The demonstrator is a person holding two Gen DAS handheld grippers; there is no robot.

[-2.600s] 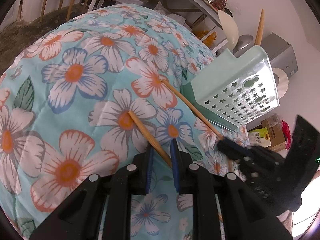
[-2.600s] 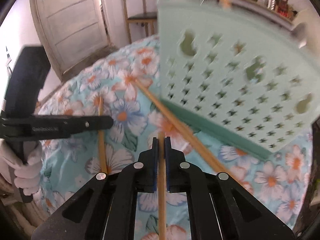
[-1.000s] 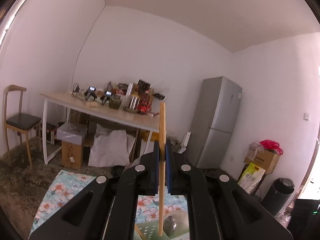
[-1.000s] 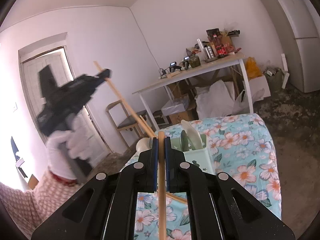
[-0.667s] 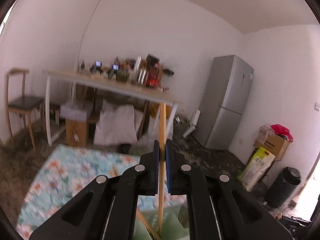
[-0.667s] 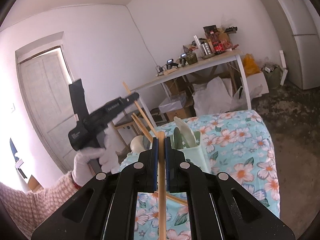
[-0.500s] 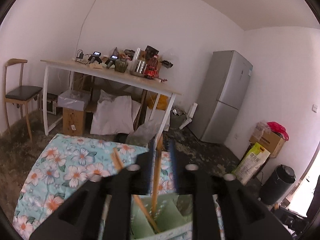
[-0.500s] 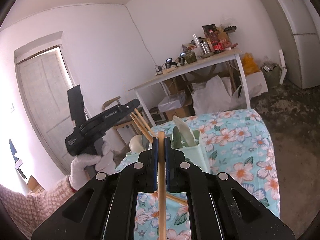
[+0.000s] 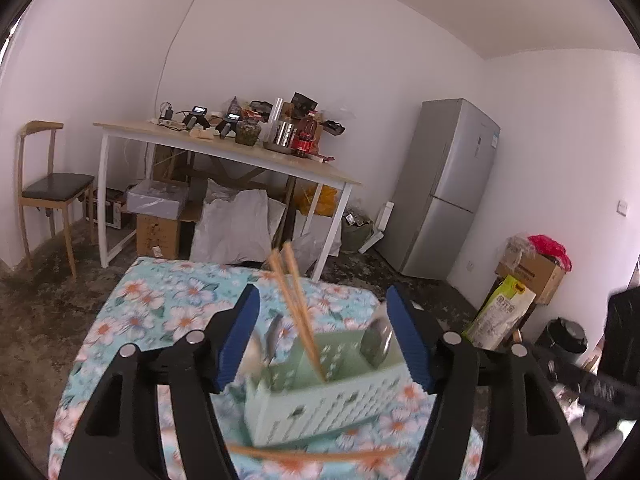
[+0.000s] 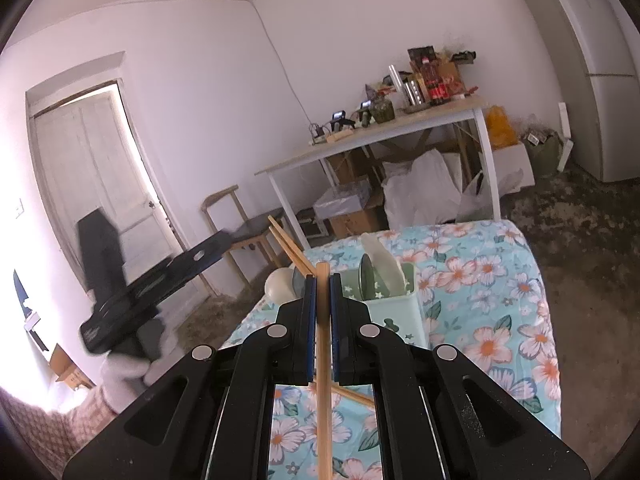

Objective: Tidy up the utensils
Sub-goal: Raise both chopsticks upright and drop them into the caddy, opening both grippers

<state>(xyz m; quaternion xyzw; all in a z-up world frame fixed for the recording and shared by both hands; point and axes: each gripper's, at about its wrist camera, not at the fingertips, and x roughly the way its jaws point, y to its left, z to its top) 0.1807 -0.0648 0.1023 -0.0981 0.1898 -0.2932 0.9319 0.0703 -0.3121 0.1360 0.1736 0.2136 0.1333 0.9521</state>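
Note:
A mint green utensil basket [image 9: 320, 404] stands on the floral cloth [image 9: 152, 304]. Two wooden chopsticks [image 9: 296, 304] lean in it, beside spoons [image 9: 376, 340]. My left gripper [image 9: 322, 340] is open and empty, above and in front of the basket. One chopstick [image 9: 316, 454] lies on the cloth before the basket. My right gripper [image 10: 320, 280] is shut on a wooden chopstick [image 10: 324, 380], held above the cloth near the basket [image 10: 388, 308]. The left gripper [image 10: 160, 284] shows at the left of the right wrist view.
A white table [image 9: 224, 152] with clutter, a wooden chair [image 9: 48, 184], boxes and bags stand behind. A grey fridge [image 9: 448, 188] is at the right. A door [image 10: 96, 188] is at the left in the right wrist view.
My left gripper has opened and let its chopstick drop into the basket, then drawn back. My right gripper still holds its chopstick, barely moved.

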